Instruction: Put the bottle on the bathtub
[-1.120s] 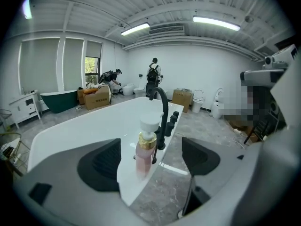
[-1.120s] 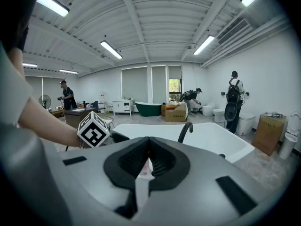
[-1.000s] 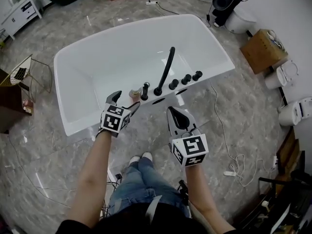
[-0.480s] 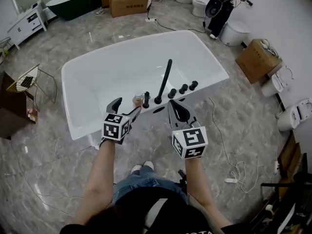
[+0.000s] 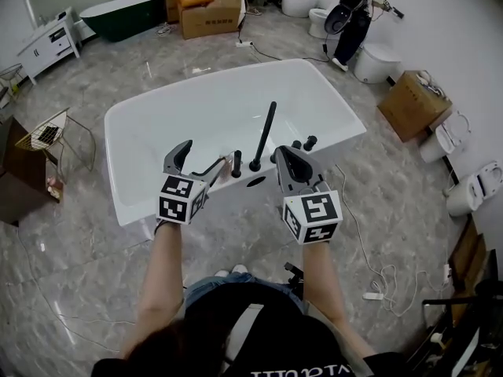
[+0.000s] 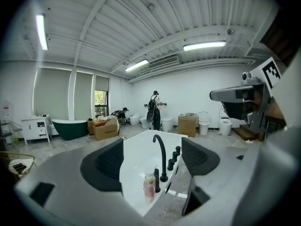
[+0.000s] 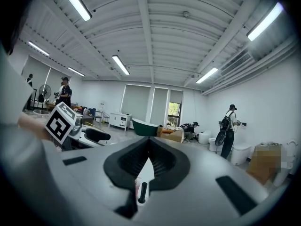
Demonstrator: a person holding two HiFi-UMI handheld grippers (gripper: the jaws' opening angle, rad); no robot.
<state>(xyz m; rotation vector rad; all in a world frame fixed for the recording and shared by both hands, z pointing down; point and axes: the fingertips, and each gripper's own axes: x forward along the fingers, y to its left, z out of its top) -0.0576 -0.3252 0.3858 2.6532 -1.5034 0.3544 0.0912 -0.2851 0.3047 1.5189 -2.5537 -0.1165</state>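
Bottle [image 6: 149, 188] sits on tub [image 5: 134, 132] rim, 12 o'clock from left gripper [image 5: 203, 154] (wide, empty), right gripper [image 5: 286, 155] closed, so looks done, just back off.

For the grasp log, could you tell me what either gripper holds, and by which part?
Nothing. The left gripper is open, the bottle standing free on the bathtub rim ahead of it; the right gripper is shut and empty.

We are seeing a dark green tub [image 5: 118, 16] sitting beside a cardboard box [image 5: 208, 12] at the room's far side, a white cabinet [image 5: 49, 42] standing to their left, and a second box [image 5: 410, 104] resting near a toilet [image 5: 376, 60] on the grey floor [image 5: 78, 242].
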